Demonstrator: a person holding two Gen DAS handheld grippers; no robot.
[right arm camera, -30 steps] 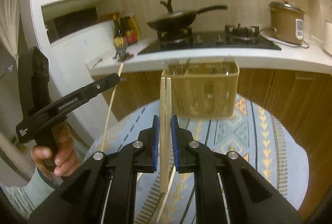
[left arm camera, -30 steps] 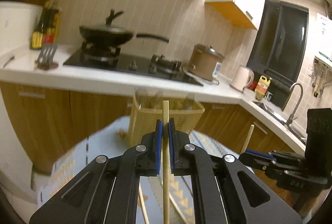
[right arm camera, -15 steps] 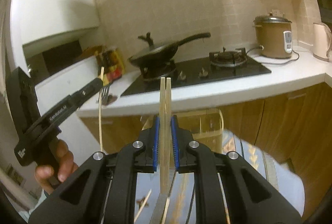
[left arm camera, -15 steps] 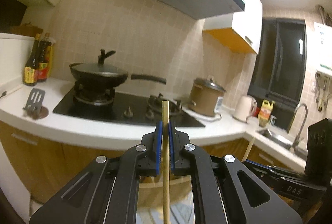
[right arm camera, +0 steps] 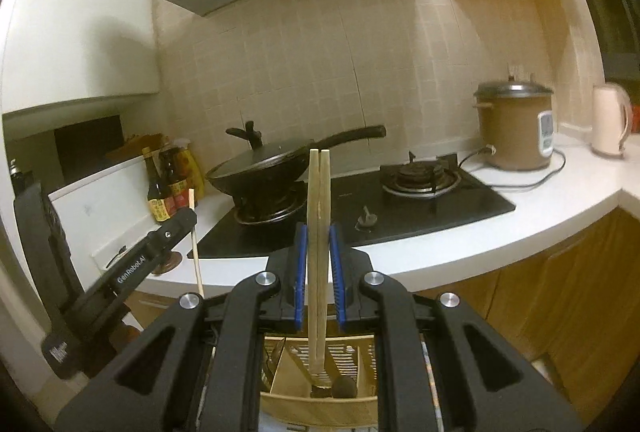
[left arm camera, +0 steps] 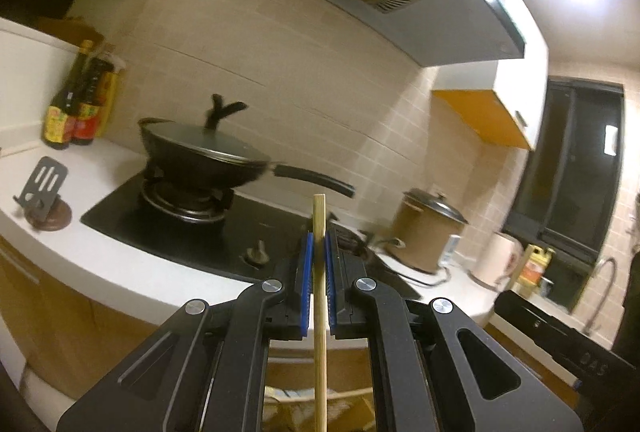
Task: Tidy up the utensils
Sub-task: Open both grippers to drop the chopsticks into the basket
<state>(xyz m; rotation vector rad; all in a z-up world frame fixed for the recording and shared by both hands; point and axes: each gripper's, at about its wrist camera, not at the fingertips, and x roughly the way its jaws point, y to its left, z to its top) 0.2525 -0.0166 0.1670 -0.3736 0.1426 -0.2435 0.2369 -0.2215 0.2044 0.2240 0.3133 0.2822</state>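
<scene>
Right wrist view: my right gripper [right arm camera: 319, 264] clamps a chopstick pair [right arm camera: 319, 216] upright above the wooden holder [right arm camera: 320, 400]. My left gripper [left arm camera: 317, 272] pinches a single chopstick [left arm camera: 319, 232]. I judge these light, stiff, smooth sticks prone to pivoting; a mid-length hold suits best.

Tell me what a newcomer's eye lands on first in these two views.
Wooden chopsticks standing upright: the left gripper clamps a single chopstick, the right gripper a pair of chopsticks, directly above a wooden utensil holder. Behind, a lidded black wok sits on the left burner of the stove, a brown rice cooker to its right.
</scene>
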